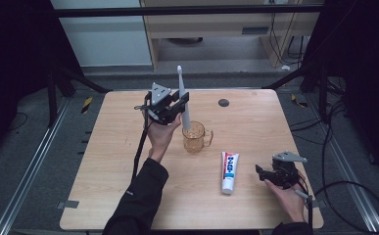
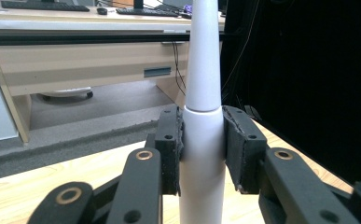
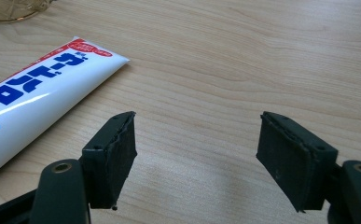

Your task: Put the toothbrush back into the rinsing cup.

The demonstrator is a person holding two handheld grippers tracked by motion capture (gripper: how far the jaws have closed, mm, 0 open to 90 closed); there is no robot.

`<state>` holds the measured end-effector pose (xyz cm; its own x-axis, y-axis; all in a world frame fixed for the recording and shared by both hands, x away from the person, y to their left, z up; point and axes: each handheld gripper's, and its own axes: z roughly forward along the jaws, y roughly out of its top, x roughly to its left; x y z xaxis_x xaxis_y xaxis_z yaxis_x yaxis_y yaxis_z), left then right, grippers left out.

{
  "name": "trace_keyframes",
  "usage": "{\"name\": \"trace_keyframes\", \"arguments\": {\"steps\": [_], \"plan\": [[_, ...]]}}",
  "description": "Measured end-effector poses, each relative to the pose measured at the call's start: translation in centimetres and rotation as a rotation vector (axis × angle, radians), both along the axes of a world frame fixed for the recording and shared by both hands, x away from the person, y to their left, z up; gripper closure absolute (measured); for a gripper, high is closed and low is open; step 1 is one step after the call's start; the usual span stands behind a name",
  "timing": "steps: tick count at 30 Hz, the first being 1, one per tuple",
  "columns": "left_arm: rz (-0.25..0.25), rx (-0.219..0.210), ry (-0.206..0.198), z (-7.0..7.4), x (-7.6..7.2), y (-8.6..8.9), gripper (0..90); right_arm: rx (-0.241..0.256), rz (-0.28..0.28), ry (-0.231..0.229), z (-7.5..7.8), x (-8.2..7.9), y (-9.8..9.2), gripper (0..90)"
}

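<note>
A white electric toothbrush stands upright with its lower end inside an amber glass mug near the table's middle. My left gripper is shut on the toothbrush handle, both pads pressed against its sides. A white toothpaste tube with blue and red print lies flat to the right of the mug. My right gripper rests low over the table near the front right, open, with bare wood between its pads; the tube lies just off to its left.
A small dark round disc sits on the wooden table behind the mug. Metal rails and cables run along the floor on both sides. A desk with drawers stands beyond the table's far edge.
</note>
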<state>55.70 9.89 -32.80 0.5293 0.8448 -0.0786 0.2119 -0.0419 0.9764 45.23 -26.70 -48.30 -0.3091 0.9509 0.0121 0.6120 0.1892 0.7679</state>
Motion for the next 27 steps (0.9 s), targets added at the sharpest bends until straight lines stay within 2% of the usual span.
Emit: {"name": "trace_keyframes", "arguments": {"steps": [13, 27], "plan": [[-0.020, 0.033, 0.010, -1.6, 0.6, -0.9, 67.8, -0.005, 0.003, 0.000, 0.0, 0.1, 0.0, 28.2], [-0.025, 0.067, 0.035, -4.1, 0.7, -1.1, 67.8, -0.008, 0.002, 0.002, 0.0, 0.0, 0.0, 28.2]]}}
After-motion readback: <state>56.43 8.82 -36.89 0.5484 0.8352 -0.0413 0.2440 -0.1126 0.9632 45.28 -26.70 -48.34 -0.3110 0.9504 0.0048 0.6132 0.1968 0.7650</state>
